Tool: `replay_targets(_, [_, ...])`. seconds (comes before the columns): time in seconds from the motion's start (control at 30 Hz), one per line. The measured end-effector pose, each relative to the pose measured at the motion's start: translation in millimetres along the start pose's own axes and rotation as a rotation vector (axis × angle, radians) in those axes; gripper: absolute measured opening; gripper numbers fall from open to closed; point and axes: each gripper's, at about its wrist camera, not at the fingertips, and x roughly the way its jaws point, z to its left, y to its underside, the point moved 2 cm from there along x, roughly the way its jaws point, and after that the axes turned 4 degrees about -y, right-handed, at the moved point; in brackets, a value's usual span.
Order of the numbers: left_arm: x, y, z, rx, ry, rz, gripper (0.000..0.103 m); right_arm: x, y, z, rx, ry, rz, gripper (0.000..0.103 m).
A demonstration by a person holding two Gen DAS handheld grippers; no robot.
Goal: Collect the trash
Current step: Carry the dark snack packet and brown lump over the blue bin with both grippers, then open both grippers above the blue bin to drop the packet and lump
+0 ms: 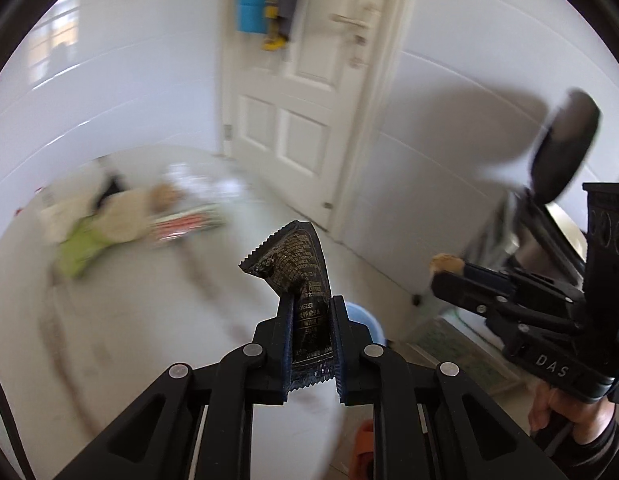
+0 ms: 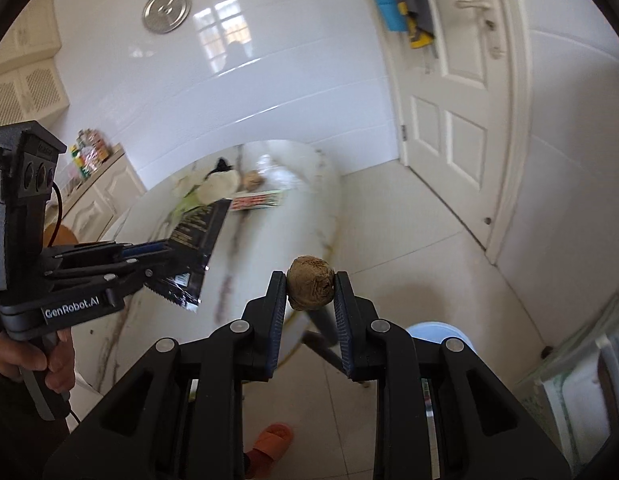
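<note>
My left gripper is shut on a black printed wrapper and holds it above the white table's near edge; it also shows in the right wrist view. My right gripper is shut on a crumpled brown paper ball, seen small in the left wrist view. A light blue bin stands on the floor below and just right of the right gripper; its rim shows behind the left fingers.
The white marble table carries more litter at its far end: a green and cream bag, a red and white box, a brown lump, clear plastic. A white door is at right. An orange slipper lies on the floor.
</note>
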Motion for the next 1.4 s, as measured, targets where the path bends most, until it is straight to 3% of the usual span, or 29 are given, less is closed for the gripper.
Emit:
replay_targets(0.23, [71.6, -17.5, -75.0, 0.119, 0.061, 0.083, 0.013, -25.8, 19.6, -72.7, 0.096, 0.076, -0.007, 0.023])
replay_targets(0.57, [175.2, -57.7, -108.9, 0.19, 0.028, 0.164, 0.015, 1.8, 34.8, -151.7, 0.203, 0.105, 0.04, 0.023])
replay_targets(0.67, [199.0, -61.1, -104.3, 0.186, 0.005, 0.172, 0.022, 14.3, 42.7, -166.2, 0.216, 0.133, 0.052, 0.023])
replay_targets(0.73, [212.0, -67.1, -103.2, 0.169, -0.019, 0.17, 0.036, 25.4, 45.8, -174.5, 0.233, 0.129, 0.067, 0.023])
replay_targets(0.77, [214.2, -66.1, -102.4, 0.164, -0.027, 0.167, 0.039, 31.2, 46.7, -177.2, 0.234, 0.136, 0.075, 0.023])
replay_targets(0.9, [220.4, -69.8, -109.5, 0.166, -0.077, 0.132, 0.066, 48.5, 51.4, -183.4, 0.244, 0.132, 0.098, 0.023])
replay_targets(1.03, [204.5, -72.6, -108.9, 0.127, -0.102, 0.077, 0.081, 56.8, 45.4, -179.2, 0.24, 0.118, 0.091, 0.026])
replay_targets(1.07, [199.8, -71.1, -108.5, 0.121, -0.108, 0.066, 0.083, 57.1, 43.7, -178.0, 0.236, 0.12, 0.086, 0.029])
replay_targets(1.13, [186.5, -65.8, -103.7, 0.112, -0.117, 0.044, 0.085, 56.6, 40.5, -174.1, 0.235, 0.129, 0.078, 0.054])
replay_targets(1.4, [109.5, -43.8, -59.9, 0.042, -0.129, -0.037, 0.09, 27.3, 14.0, -132.1, 0.184, 0.163, 0.017, 0.062])
